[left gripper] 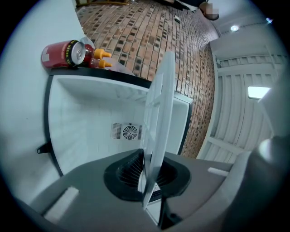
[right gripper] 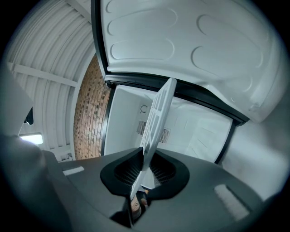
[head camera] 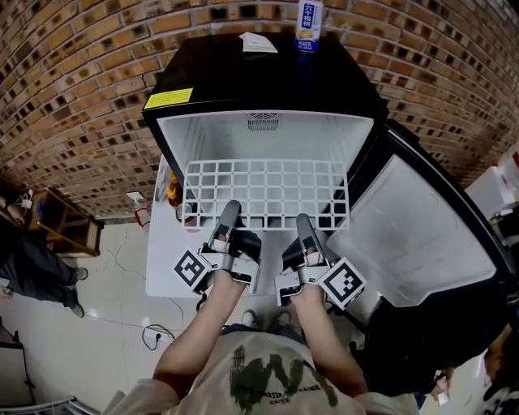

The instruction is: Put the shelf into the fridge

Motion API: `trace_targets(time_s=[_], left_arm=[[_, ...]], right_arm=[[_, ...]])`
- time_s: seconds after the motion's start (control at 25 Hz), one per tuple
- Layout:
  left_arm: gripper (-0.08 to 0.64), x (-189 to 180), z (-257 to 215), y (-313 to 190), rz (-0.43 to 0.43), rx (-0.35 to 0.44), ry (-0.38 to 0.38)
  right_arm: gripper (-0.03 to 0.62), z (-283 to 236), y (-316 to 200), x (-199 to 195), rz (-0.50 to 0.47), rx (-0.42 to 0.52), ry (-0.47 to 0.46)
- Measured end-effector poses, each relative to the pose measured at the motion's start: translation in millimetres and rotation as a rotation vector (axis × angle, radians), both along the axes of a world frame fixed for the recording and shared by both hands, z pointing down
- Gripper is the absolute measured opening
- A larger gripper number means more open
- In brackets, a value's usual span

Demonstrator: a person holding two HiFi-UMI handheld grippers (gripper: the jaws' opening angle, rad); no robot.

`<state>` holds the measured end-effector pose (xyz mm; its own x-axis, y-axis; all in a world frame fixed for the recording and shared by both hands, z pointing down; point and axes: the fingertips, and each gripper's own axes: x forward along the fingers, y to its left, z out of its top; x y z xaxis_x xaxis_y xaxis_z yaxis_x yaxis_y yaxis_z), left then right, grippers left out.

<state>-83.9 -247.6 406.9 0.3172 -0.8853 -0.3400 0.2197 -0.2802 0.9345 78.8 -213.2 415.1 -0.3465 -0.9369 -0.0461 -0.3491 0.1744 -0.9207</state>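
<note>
A white grid shelf is held level at the mouth of a small black fridge with a white inside. My left gripper is shut on the shelf's near edge at the left. My right gripper is shut on the same edge at the right. In the left gripper view the shelf stands edge-on between the dark pads of my left gripper, with the fridge's back-wall vent behind. In the right gripper view the shelf runs from my right gripper toward the white cavity.
The fridge door hangs open to the right. A can and a paper lie on the fridge top. A red can and sauce bottles sit left of the fridge. A brick wall stands behind.
</note>
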Motion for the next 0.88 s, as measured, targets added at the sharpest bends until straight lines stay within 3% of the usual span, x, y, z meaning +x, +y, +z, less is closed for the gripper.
trace_targets(time_s=[0.24,0.4,0.52,0.68,0.88], left_arm=[[0.031,-2,-4,-4,-0.017,0.006,-0.044],[0.032,-2,-7,-5,-0.021,0.016,-0.059],[0.034,-2,-9,-4,-0.030,0.026,-0.080],[0.034,-1,-11,-4,-0.035,0.027,-0.099],[0.026,-1,-5,-4,-0.041,-0.005,-0.111]], right_arm=[[0.041,-5,-2,-2,-0.007,-0.023,0.010],[0.046,-13,-5,-5,-0.013,0.015,0.052],[0.054,-13,-2,-7,0.009,-0.021,0.053],[0.058,-24,-7,-10,-0.014,0.051,0.094],[0.048,-1,-4,-3,0.005,-0.051,0.021]])
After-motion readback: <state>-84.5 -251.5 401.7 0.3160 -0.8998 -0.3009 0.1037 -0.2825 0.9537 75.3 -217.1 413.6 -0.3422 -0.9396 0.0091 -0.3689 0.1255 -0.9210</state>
